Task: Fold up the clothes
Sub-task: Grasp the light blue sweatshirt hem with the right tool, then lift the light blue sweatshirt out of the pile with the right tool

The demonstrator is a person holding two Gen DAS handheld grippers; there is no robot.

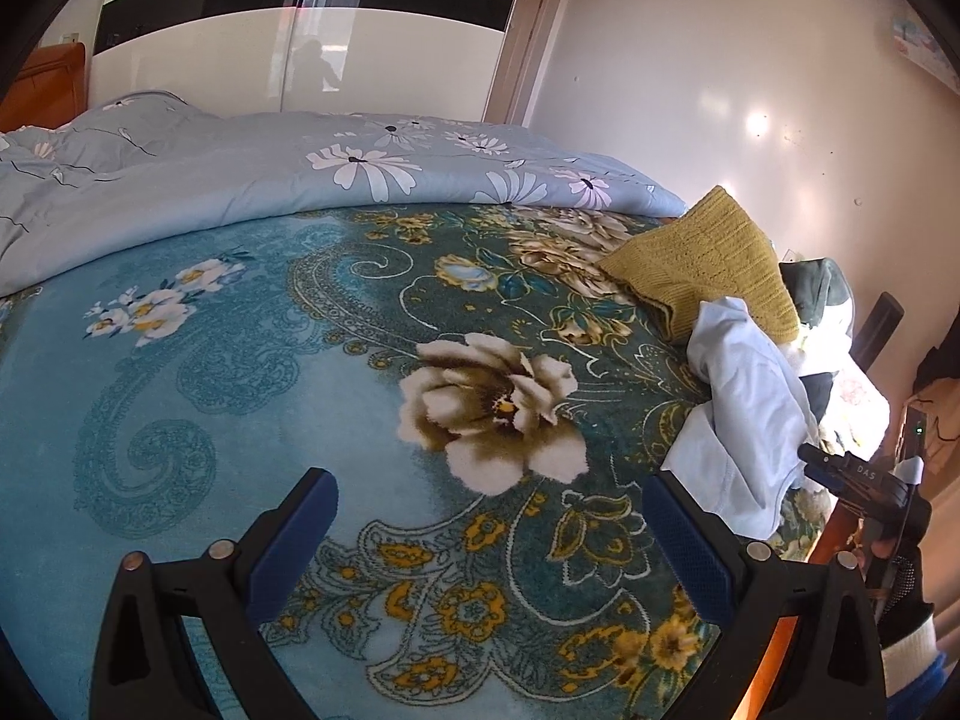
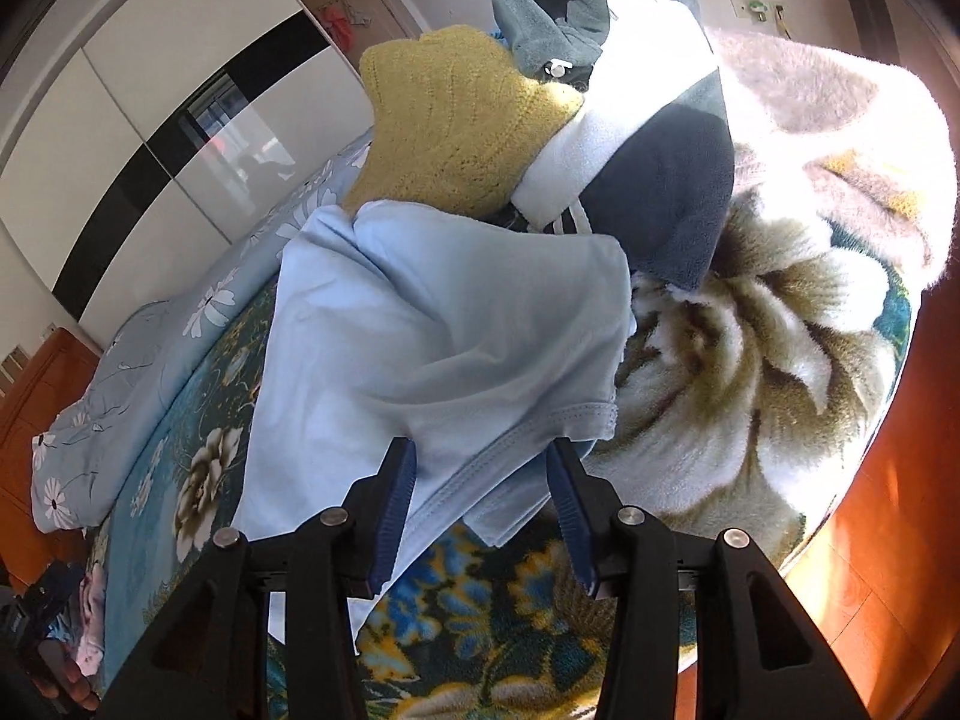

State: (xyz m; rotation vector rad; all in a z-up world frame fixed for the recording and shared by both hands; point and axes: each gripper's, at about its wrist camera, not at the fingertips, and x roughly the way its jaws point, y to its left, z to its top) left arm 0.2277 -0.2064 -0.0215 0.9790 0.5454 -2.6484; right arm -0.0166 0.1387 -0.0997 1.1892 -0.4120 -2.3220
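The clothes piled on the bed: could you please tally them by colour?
Light blue garment: 1
Mustard yellow knit: 1
Grey, white and navy fleece garment: 1
Total: 3 visible; any others underneath are hidden.

Glossy white wardrobe [image 1: 288, 48] with black band, pale wall [image 1: 690, 90], wooden headboard [image 1: 48, 81], sunlit floor [image 2: 900, 510]

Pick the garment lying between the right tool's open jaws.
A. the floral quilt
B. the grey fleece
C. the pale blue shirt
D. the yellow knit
C: in the right wrist view the pale blue shirt's hem lies between the jaws of the right tool, while the yellow knit sits farther back.
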